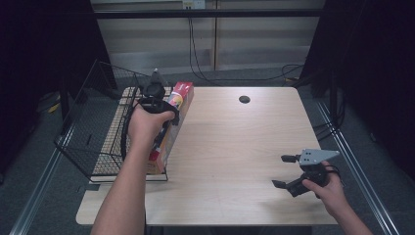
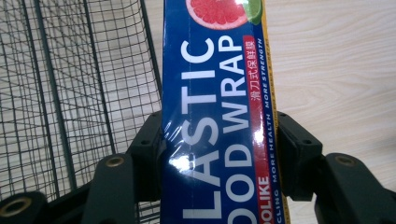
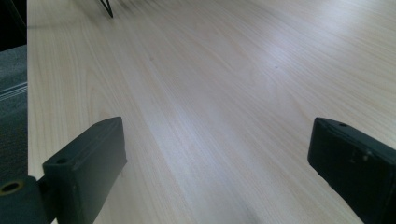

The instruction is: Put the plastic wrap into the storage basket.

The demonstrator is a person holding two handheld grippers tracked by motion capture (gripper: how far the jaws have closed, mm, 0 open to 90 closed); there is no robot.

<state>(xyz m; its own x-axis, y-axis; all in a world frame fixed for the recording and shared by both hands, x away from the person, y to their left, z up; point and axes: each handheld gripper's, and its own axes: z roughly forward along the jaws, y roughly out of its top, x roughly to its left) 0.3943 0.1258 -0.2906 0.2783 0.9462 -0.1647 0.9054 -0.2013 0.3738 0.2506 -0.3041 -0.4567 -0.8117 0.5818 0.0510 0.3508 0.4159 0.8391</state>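
A long box of plastic food wrap (image 1: 177,113), blue with a red end and a fruit picture, lies along the right side of a black wire basket (image 1: 93,127) at the table's left. My left gripper (image 1: 155,100) is shut on the box near its far half; in the left gripper view the box (image 2: 219,116) sits tight between both black pads (image 2: 147,149). My right gripper (image 1: 285,171) hovers over the table's near right corner, open wide with nothing between its jaws; in the right gripper view its gripper (image 3: 215,163) faces bare wood.
The wire basket stands at the table's left edge, partly overhanging it. A round cable hole (image 1: 244,99) sits at the back of the light wooden table (image 1: 235,147). Cables hang behind the table. Dark curtains flank both sides.
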